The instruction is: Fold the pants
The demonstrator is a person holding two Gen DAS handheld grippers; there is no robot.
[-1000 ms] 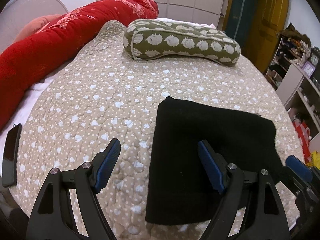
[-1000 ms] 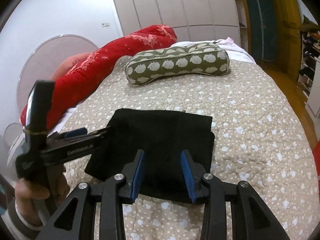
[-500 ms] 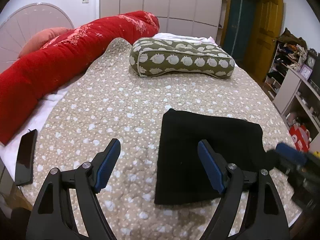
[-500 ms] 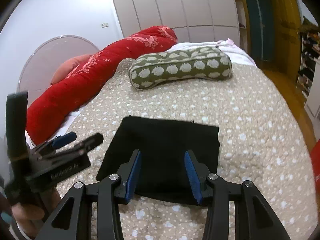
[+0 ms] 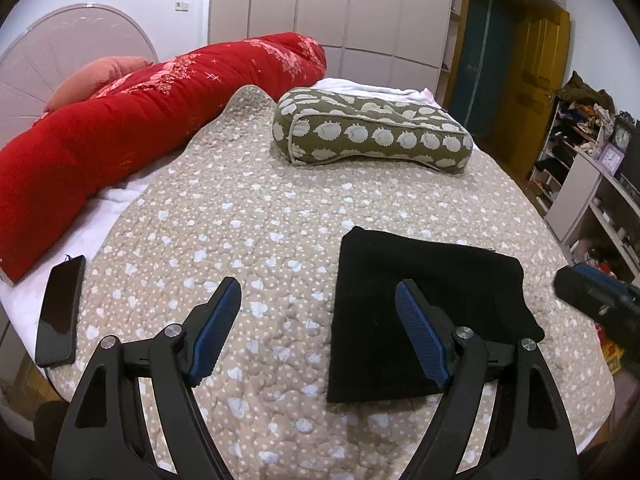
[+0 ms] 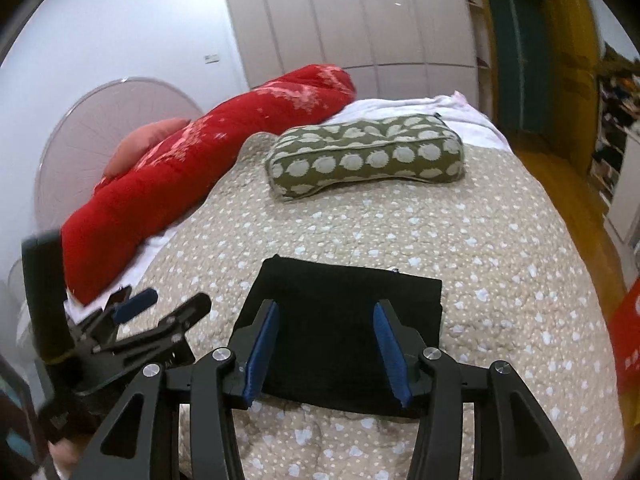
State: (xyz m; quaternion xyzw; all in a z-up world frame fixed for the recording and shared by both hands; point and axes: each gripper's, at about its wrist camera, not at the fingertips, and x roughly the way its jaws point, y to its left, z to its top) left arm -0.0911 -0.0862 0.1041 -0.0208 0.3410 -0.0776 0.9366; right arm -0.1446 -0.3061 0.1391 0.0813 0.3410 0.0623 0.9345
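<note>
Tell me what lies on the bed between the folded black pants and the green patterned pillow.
Nothing: between the black pants and the green pillow there is only bare beige quilt, as both wrist views show.

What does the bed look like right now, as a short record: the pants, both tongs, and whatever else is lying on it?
pants: black pants, folded into a flat rectangle on the quilt
left tongs: left tongs open, empty, above the quilt beside the pants
right tongs: right tongs open, just widened, holding nothing, above the pants
pillow: green patterned pillow beyond the pants
blanket: red rolled blanket along the left edge
phone: dark phone near the left edge
</note>
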